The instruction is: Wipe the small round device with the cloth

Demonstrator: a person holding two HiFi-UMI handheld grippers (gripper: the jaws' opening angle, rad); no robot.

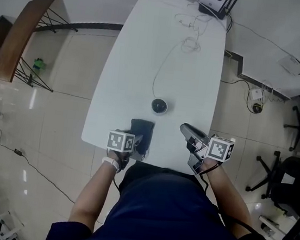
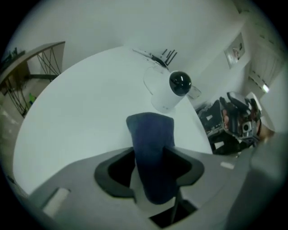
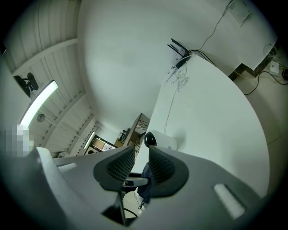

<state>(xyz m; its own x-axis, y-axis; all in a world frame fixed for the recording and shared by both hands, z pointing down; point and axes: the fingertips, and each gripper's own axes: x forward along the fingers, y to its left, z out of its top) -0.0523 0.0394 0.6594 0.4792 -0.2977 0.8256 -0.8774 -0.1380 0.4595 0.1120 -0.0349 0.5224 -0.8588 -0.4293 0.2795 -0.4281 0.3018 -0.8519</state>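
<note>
White table (image 1: 146, 61); dark navy cloth (image 2: 152, 143); small round device (image 2: 173, 92) white with glossy black dome. Left gripper (image 2: 153, 168) and right gripper (image 3: 140, 157) grey, black pads, cubes with black-and-white square markers. Floor (image 1: 61, 127) glossy beige tile. Shirt (image 1: 165, 212) navy.

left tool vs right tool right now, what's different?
The left tool has the cloth between its jaws; the right tool has nothing between its jaws. The left tool's jaws stand wide apart; the right tool's leave a narrow gap. Both are at the table's near edge, short of the round device.
</note>
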